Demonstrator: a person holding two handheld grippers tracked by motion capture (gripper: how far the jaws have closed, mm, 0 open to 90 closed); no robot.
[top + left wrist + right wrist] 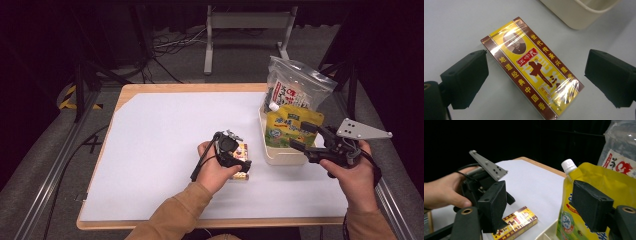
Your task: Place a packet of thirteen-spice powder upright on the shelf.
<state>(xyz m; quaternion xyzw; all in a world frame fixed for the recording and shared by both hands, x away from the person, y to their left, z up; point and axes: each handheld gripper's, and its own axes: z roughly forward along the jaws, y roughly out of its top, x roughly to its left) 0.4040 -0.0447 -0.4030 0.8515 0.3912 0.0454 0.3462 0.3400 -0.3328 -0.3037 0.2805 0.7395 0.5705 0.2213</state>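
White paper sheet (160,150) covers most of the wooden table (130,91), and everything here is placed relative to the cream plastic tub (280,155) standing near the sheet's right edge.

Just left of the tub, flat on the paper, lies a yellow and brown cellophane-wrapped box with red Chinese characters and a small portrait (531,67). In the high view it peeks out beside the tub (242,151), mostly hidden under the person's left hand (212,170). It is close to the tub but not touching it.

The left gripper (536,72) hangs over the box with its black jaws spread wide, one on either side of the box's length, and clear paper shows between each jaw and the box. Nothing is held. In the right gripper view this gripper (486,192) sits above the box (516,221), with its grey three-cornered plate on top.

Inside the tub stands a yellow soft pouch with a white screw cap (292,125), and behind it a clear zip bag with a red and white printed label (295,90).

The right gripper (305,137) is held at the tub's right side by the right hand (355,180). Its jaws are parted and empty, reaching towards the yellow pouch (599,187) without closing on it
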